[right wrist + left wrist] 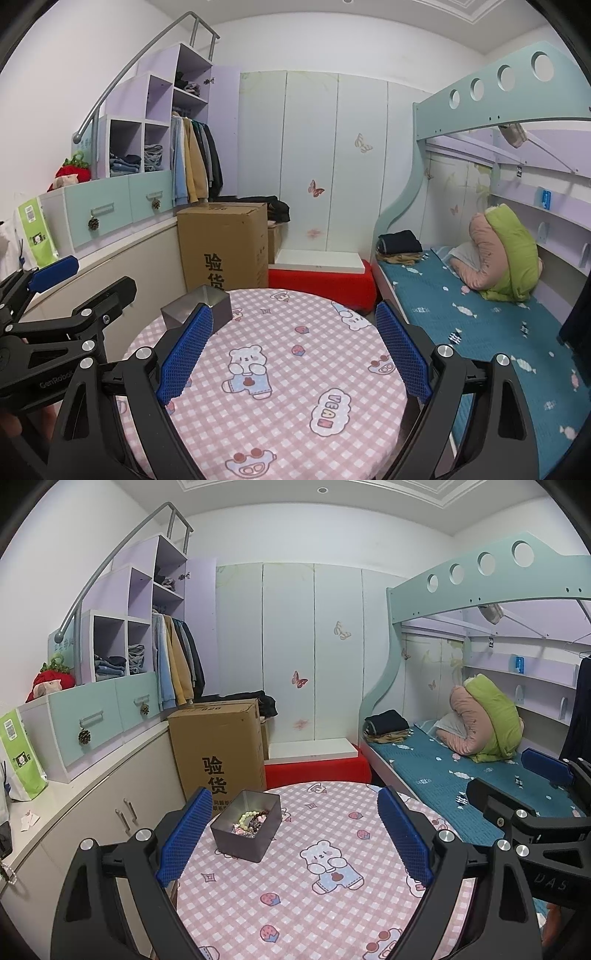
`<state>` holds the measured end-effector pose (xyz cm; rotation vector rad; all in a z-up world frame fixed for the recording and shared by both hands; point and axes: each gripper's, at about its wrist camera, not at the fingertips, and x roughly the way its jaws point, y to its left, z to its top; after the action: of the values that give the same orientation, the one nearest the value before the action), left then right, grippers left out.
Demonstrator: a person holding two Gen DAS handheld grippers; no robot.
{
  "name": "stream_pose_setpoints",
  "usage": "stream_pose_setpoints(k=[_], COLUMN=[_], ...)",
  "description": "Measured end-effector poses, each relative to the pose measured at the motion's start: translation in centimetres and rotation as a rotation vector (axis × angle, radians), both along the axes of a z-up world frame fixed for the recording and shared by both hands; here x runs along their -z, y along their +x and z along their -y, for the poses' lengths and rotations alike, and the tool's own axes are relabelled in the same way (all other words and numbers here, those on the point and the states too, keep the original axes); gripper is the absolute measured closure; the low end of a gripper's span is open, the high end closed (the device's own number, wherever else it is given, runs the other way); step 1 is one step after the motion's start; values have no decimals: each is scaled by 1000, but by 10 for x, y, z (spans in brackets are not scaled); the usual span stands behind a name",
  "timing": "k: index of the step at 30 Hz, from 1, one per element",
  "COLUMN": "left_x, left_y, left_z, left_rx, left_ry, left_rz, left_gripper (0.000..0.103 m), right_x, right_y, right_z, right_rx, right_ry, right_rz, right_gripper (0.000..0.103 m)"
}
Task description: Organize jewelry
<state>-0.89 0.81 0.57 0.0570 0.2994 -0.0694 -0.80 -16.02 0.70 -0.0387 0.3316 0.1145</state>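
I hold my left gripper (291,840) and right gripper (293,354) spread wide and empty above the checked table (332,904), since the beaded bracelets (251,819) already sit in the metal tin (245,830) left of centre.

Round table (295,424): surface bare except a metal tin (245,825) near its far left edge. Cardboard box (218,746) stands close behind; bed (461,314) flanks right.
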Motion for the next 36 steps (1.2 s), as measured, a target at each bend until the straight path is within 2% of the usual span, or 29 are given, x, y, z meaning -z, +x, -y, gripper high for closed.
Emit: stream_pose_setpoints(k=[25,36], left_x=[1,7], left_y=[7,11], left_z=[1,-2], left_rx=[2,-1], left_ry=[1,3], left_rz=[-2,-6], left_gripper=[15,15], right_x=[2,12], right_y=[6,12], right_z=[4,10], right_rx=[2,5], right_ry=[-4,-11], right_rz=[-8,-20], right_gripper=[16,16])
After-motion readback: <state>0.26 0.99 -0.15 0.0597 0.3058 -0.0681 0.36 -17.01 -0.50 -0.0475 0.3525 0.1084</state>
